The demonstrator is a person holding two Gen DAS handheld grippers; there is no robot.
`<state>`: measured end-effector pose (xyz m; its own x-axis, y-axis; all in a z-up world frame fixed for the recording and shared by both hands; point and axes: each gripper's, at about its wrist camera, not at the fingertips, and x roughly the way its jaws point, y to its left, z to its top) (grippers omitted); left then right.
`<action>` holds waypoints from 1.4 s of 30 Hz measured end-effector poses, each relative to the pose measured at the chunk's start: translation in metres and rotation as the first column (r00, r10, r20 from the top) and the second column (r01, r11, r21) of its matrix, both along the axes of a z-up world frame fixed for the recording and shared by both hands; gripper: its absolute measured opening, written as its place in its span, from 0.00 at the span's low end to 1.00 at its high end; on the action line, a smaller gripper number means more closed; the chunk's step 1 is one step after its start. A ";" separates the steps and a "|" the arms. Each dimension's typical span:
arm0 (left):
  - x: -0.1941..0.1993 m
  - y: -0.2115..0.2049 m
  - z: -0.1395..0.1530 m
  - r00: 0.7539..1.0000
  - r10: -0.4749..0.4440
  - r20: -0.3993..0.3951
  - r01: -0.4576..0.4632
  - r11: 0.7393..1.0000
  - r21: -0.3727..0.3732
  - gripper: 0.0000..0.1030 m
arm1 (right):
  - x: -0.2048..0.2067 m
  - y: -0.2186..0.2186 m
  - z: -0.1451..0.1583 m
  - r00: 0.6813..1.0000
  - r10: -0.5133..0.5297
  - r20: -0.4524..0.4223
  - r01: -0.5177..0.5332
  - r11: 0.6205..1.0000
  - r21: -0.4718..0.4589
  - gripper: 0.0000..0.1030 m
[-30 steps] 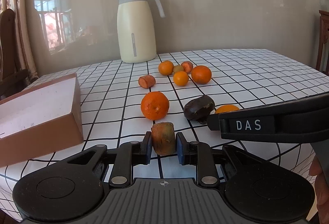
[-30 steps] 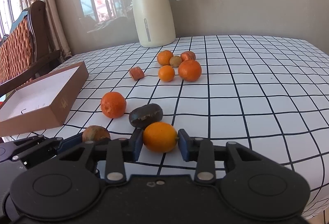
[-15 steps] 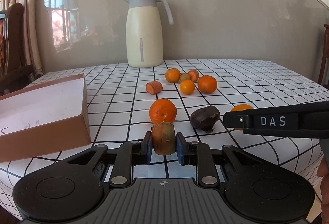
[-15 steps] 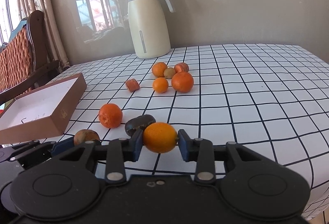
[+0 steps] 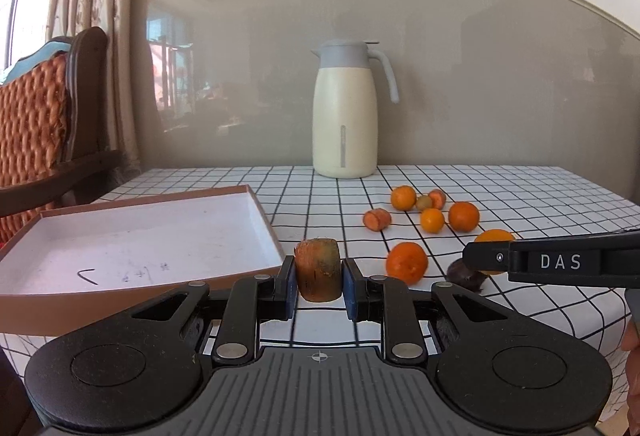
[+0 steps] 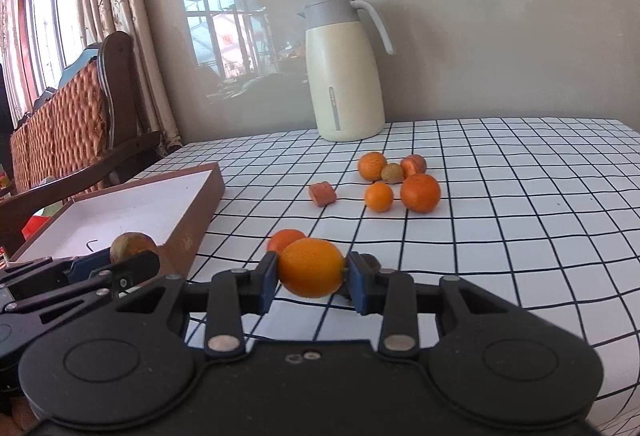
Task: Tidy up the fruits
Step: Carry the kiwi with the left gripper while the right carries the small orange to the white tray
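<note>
Blue-padded left fingers (image 5: 319,286) clamp a brown fruit (image 5: 318,270) — right fingers (image 6: 311,278) clamp an orange (image 6: 310,267).

Both wrist views low, near table (image 5: 520,188), facing jug (image 5: 345,116); share fruit cluster (image 6: 400,182).

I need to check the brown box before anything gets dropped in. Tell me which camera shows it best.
The left wrist view. There the brown box shows its whole white floor and all four rims, just beyond the left gripper. The right wrist view catches it obliquely at the left, its near end hidden behind the left gripper.
</note>
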<state>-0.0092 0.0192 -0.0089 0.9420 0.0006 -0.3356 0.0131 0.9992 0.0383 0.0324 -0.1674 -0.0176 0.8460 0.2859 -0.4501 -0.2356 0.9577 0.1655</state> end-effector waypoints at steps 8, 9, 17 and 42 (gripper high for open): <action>-0.008 0.041 0.005 0.994 0.100 0.032 -0.099 0.995 -0.027 0.23 | 0.002 0.038 0.005 0.992 0.109 0.058 -0.110 0.994 0.018 0.27; -0.008 0.046 0.005 0.993 0.112 0.034 -0.111 0.993 -0.029 0.23 | 0.003 0.042 0.005 0.991 0.122 0.063 -0.123 0.992 0.020 0.27; -0.022 0.084 0.008 0.974 0.213 0.073 -0.210 0.976 -0.055 0.23 | 0.006 0.072 0.006 0.972 0.205 0.115 -0.211 0.976 0.050 0.27; -0.016 0.204 0.015 0.874 0.474 0.104 -0.467 0.880 -0.087 0.23 | 0.042 0.125 0.013 0.946 0.249 0.206 -0.270 0.959 0.083 0.27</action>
